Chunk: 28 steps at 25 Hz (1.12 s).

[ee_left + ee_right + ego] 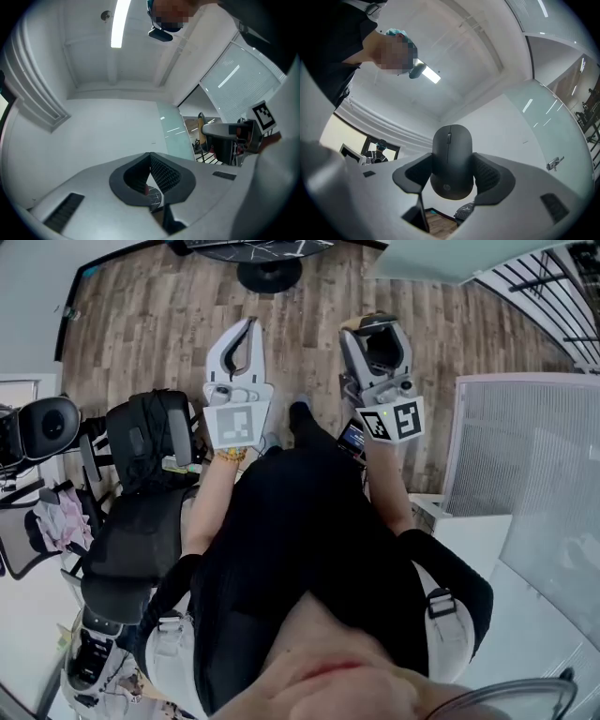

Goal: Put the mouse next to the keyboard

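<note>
A black wireless mouse [451,161] sits clamped between the two padded jaws of my right gripper [452,176], which is shut on its sides and tilted up toward the ceiling. In the head view the right gripper [375,326] is raised in front of the person, with the mouse [382,351] dark between its jaws. My left gripper [250,324] is raised beside it, its tips meeting with nothing held; the left gripper view shows the left gripper [150,159] with its pads together. I cannot make out a keyboard clearly; only a dark patterned desk edge [262,247] shows at the top.
A round desk foot [269,276] stands on the wood floor [141,324]. A black backpack [155,437] and black office chair [136,540] crowd the left. A white perforated panel [525,456] and a stair railing [553,287] bound the right.
</note>
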Each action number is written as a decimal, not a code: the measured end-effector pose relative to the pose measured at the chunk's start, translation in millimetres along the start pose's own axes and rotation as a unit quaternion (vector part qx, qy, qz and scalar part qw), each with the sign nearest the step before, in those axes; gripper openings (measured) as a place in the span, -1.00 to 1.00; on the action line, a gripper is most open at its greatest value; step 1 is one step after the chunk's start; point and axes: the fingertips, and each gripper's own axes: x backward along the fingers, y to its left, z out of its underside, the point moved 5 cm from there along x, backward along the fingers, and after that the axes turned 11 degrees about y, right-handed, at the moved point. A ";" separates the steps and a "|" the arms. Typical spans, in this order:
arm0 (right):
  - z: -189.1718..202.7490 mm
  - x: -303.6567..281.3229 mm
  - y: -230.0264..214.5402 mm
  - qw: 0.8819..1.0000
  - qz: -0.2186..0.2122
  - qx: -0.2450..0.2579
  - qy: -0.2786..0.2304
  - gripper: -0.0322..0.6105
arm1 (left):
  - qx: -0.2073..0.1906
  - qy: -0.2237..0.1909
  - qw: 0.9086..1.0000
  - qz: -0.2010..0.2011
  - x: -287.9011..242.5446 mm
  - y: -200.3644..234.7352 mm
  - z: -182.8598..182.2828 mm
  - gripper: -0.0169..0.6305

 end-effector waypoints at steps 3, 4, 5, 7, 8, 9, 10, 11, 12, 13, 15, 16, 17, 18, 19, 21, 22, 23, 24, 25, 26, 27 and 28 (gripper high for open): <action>4.9 -19.5 -26.0 1.000 -0.005 -0.004 -0.004 -0.02 | -0.008 0.006 1.000 -0.003 -28.0 1.4 0.8 -0.91; 7.3 -27.7 -36.5 1.000 -0.008 -0.007 -0.006 -0.02 | -0.009 0.012 1.000 -0.006 -39.1 2.5 2.0 -0.91; 9.7 -36.6 -47.8 1.000 -0.011 -0.010 -0.008 -0.02 | -0.010 0.017 1.000 -0.010 -51.6 3.8 2.7 -0.91; 12.9 -52.8 -71.0 1.000 -0.017 -0.012 -0.011 -0.02 | -0.013 0.017 1.000 -0.016 -77.5 4.9 1.1 -0.91; 13.7 -59.4 -81.9 1.000 -0.019 -0.013 -0.011 -0.02 | -0.016 0.016 1.000 -0.018 -89.0 4.5 -0.2 -0.91; 14.2 -65.7 -92.1 1.000 -0.021 -0.013 -0.011 -0.02 | -0.018 0.016 1.000 -0.020 -99.5 4.0 -1.8 -0.91; 14.5 -71.8 -101.8 1.000 -0.023 -0.014 -0.011 -0.02 | -0.020 0.015 0.999 -0.022 -109.3 3.6 -3.5 -0.91; 14.8 -77.5 -111.1 1.000 -0.025 -0.015 -0.011 -0.03 | -0.021 0.016 0.999 -0.024 -118.5 3.1 -4.9 -0.91; 15.3 -82.6 -120.0 0.999 -0.027 -0.016 -0.010 -0.02 | -0.022 0.018 0.999 -0.026 -127.3 2.4 -5.7 -0.91; 15.9 -87.4 -128.7 0.999 -0.028 -0.016 -0.009 -0.02 | -0.024 0.022 0.999 -0.027 -135.7 1.6 -6.2 -0.91; 17.3 -97.0 -144.2 0.999 -0.032 -0.018 -0.008 -0.03 | -0.027 0.025 0.999 -0.031 -151.2 1.1 -6.7 -0.91; 18.2 -101.4 -150.7 0.999 -0.034 -0.018 -0.008 -0.02 | -0.030 0.025 0.999 -0.034 -157.6 1.2 -6.5 -0.91; 19.2 -105.3 -156.5 0.999 -0.037 -0.018 -0.009 -0.02 | -0.032 0.024 0.999 -0.037 -163.0 1.3 -6.1 -0.91; 20.3 -108.8 -161.6 0.999 -0.039 -0.018 -0.009 -0.02 | -0.032 0.022 0.998 -0.040 -167.7 1.2 -5.4 -0.91; 21.7 -111.9 -166.4 0.999 -0.041 -0.018 -0.008 -0.03 | -0.029 0.023 0.998 -0.043 -171.9 1.0 -4.2 -0.91; 25.0 -118.6 -175.0 0.999 -0.043 -0.020 -0.006 -0.02 | -0.023 0.031 0.998 -0.045 -180.5 1.4 0.4 -0.91; 26.8 -122.4 -178.8 0.999 -0.043 -0.021 -0.005 -0.02 | -0.022 0.035 0.998 -0.045 -185.3 2.8 2.6 -0.91; 28.6 -126.4 -182.1 0.999 -0.043 -0.021 -0.004 -0.02 | -0.022 0.037 0.998 -0.046 -190.1 5.1 4.4 -0.91; 30.1 -130.6 -184.9 0.999 -0.043 -0.022 -0.004 -0.03 | -0.022 0.038 0.998 -0.046 -194.6 8.1 6.0 -0.91; 31.5 -134.9 -187.1 0.999 -0.042 -0.022 -0.005 -0.02 | -0.021 0.038 0.998 -0.046 -198.9 11.5 7.5 -0.91; 32.7 -139.5 -189.1 0.999 -0.041 -0.021 -0.006 -0.03 | -0.020 0.038 0.998 -0.046 -203.1 15.2 9.2 -0.91; 33.9 -144.2 -190.7 0.999 -0.039 -0.021 -0.006 -0.02 | -0.018 0.038 0.998 -0.045 -207.4 19.1 11.1 -0.91; 35.3 -149.1 -192.0 0.999 -0.036 -0.020 -0.007 -0.02 | -0.015 0.037 0.998 -0.043 -212.0 23.5 13.2 -0.91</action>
